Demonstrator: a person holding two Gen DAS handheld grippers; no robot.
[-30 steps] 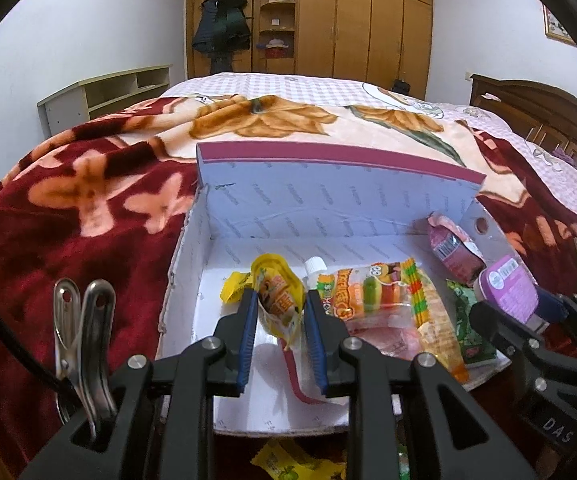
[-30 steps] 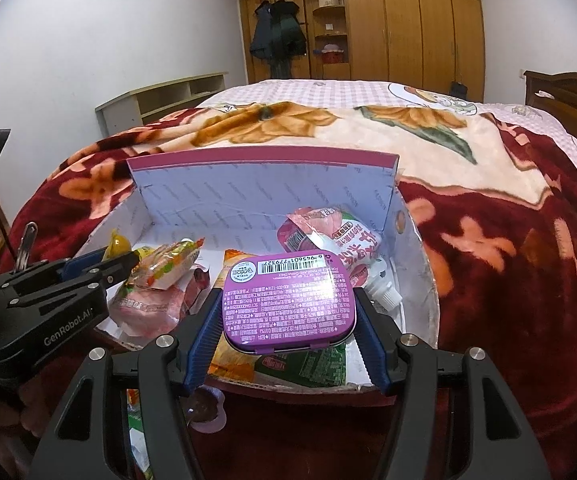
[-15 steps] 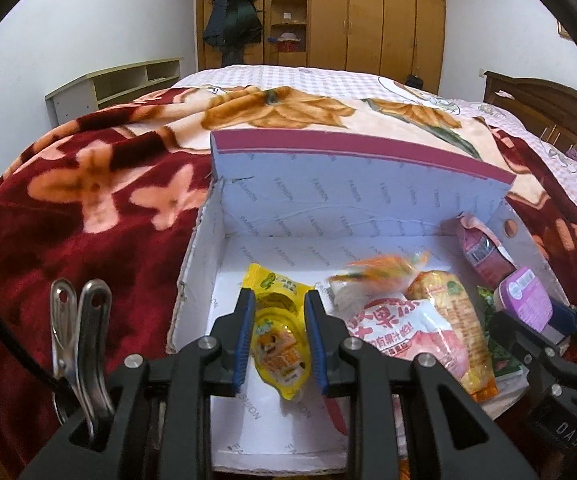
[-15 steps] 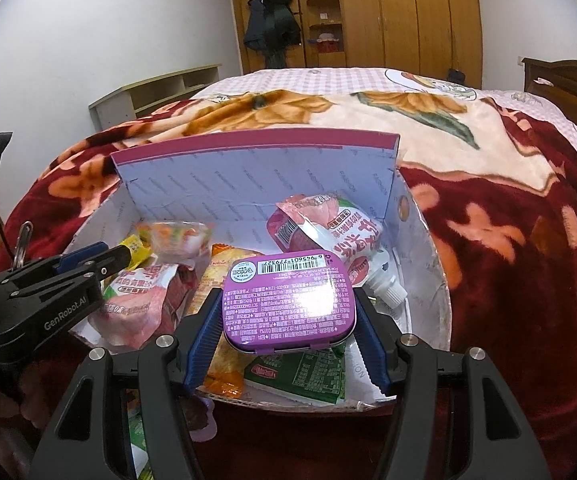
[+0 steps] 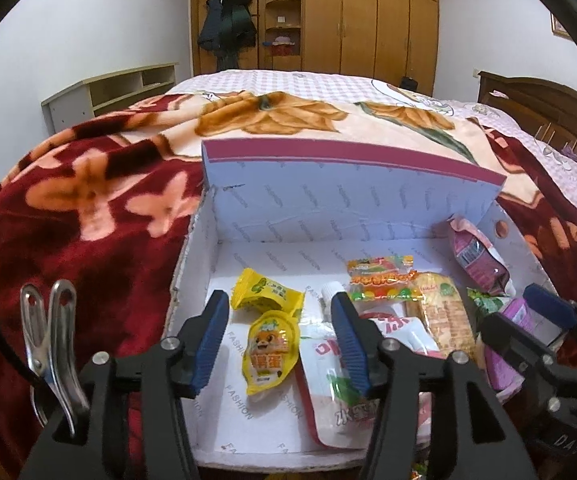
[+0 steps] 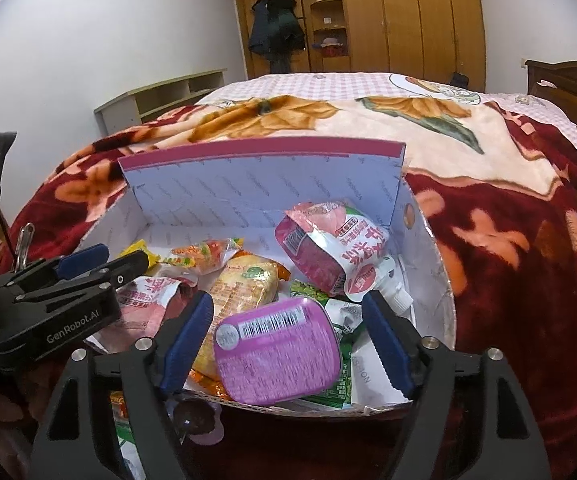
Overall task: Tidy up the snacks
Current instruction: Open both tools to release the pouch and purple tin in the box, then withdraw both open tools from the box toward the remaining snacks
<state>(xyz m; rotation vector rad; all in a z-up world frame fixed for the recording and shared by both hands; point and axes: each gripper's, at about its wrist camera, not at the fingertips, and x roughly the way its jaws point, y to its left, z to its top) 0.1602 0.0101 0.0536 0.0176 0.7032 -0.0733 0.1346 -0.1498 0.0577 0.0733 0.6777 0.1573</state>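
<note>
A: What surrounds the box [image 5: 352,208]?
B: It sits on a red floral blanket [image 5: 88,216], with wooden wardrobes [image 5: 368,16] along the top of the frame and a low shelf unit [image 5: 116,90] at upper left. A metal clip [image 5: 50,340] stands at lower left in the left wrist view.

A: Any writing?
B: "FASHION" repeats across the box lining, and "GenRobot.AI" shows on the left gripper [image 6: 100,264] in the right wrist view. The pouches carry Chinese print I can't read.

A: The left gripper [image 5: 280,328]?
B: Fingers spread. The yellow snack packet [image 5: 272,350] lies flat on the box floor between them, touching neither, with a yellow candy wrapper [image 5: 266,294] just above it. A white spouted pouch [image 5: 340,392] lies under the right-hand finger.

A: And the right gripper [image 6: 288,340]?
B: Fingers spread too. The purple tin [image 6: 276,350] rests tilted on a green packet [image 6: 334,384] at the box's near edge, between the fingers, clear of both. A pink pouch [image 6: 328,248] lies above it, an orange packet [image 6: 244,292] to its left.
</note>
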